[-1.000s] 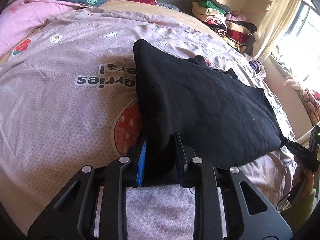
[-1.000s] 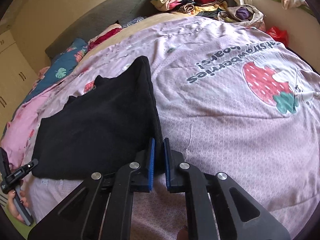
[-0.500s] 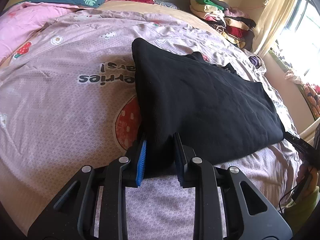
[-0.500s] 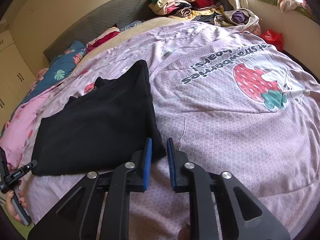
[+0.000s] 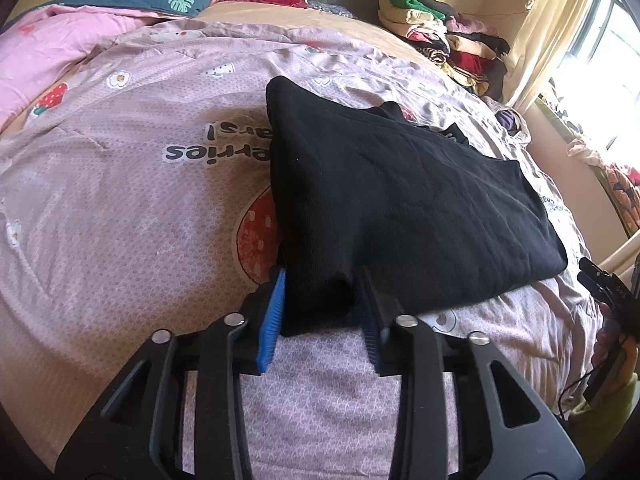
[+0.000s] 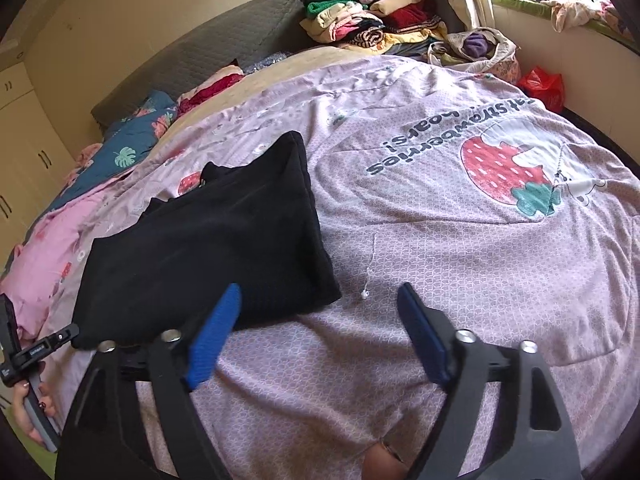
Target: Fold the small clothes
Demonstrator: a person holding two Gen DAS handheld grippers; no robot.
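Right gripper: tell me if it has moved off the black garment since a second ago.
Yes. The right gripper has backed off the black garment corner, jaws opening, over the bedspread.

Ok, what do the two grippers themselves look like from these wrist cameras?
Both are alike: the left gripper and right gripper each have two black plastic fingers with cut-out frames, silver round bolt heads at the joints, and ribbed blue pads on the inner faces. In the right wrist view, the other handle shows a black clamp-like mount with small white lettering. No sleeves are visible.
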